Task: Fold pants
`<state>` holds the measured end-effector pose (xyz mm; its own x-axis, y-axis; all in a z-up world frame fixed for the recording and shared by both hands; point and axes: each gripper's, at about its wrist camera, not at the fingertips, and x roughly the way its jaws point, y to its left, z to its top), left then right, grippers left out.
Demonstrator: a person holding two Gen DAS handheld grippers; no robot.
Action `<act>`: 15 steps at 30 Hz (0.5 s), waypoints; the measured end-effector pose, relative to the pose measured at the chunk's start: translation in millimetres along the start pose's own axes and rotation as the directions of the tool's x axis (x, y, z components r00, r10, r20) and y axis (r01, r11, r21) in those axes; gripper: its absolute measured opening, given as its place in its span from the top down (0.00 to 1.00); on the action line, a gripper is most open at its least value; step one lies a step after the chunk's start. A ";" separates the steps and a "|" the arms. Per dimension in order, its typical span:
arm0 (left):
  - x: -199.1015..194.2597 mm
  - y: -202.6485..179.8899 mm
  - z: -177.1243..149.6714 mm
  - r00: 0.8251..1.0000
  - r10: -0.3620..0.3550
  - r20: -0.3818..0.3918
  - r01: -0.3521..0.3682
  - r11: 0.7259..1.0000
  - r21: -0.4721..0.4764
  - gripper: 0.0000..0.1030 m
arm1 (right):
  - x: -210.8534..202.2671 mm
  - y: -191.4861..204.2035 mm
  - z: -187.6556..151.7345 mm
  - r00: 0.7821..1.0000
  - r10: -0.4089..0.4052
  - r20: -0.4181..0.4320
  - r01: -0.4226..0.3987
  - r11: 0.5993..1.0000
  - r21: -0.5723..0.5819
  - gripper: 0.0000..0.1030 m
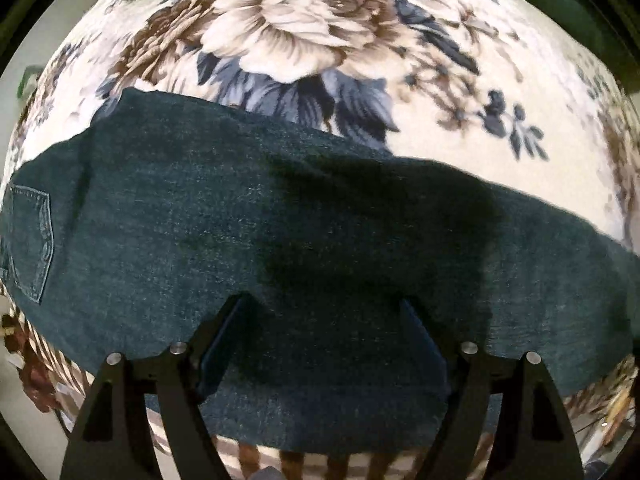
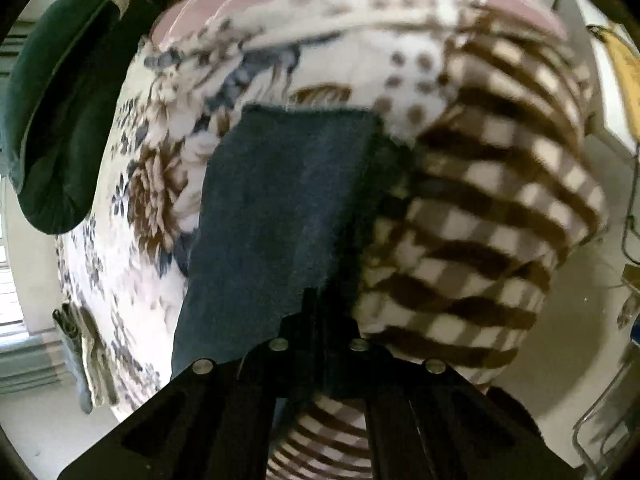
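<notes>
While the left gripper (image 1: 326,312) jaws spread over the jeans (image 1: 280,220), the right gripper (image 2: 320,320) pinches them.

Your dark blue denim pants (image 1: 280,216) lie flat across the floral blanket (image 1: 304,32), back pocket (image 1: 32,236) at their left end.

One pair of dark denim pants (image 1: 280,220), one floral blanket (image 1: 320,40), two tools: left tool (image 1: 324,304), right tool (image 2: 320,300).
</notes>
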<state>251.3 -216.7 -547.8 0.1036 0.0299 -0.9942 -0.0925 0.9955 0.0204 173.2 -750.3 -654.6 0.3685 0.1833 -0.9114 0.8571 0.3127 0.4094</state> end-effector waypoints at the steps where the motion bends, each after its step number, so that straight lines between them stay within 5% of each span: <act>1: -3.3 0.4 0.2 1.000 -0.014 0.007 0.014 1.000 -0.003 0.24 | -1.7 0.5 -0.4 1.000 -0.002 -0.001 0.002 1.000 -0.020 0.99; 6: 4.6 -11.3 -4.2 1.000 0.018 -0.003 -0.018 0.998 0.058 0.24 | 7.7 -15.6 8.7 0.997 0.007 -0.071 -0.006 1.000 0.008 0.92; 8: 9.6 -13.0 -6.3 1.000 0.027 0.005 -0.027 0.997 0.067 0.23 | -4.8 -20.8 14.1 0.998 0.055 -0.032 -0.054 0.998 0.012 0.87; 10: 11.9 -14.2 -5.0 0.999 0.037 0.009 -0.037 0.997 0.074 0.21 | -21.1 -24.5 22.5 0.997 0.077 0.027 -0.077 0.997 0.002 0.71; 15: 21.4 -9.7 -0.7 0.999 0.044 0.009 -0.044 0.998 0.052 0.05 | -18.3 -30.9 45.7 0.995 0.093 0.039 -0.094 0.995 0.027 0.70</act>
<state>253.7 -225.8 -569.4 0.1081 0.0741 -0.9914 -0.0450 0.9966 0.0696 156.4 -806.0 -652.5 0.4602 0.1749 -0.8704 0.8280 0.2691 0.4919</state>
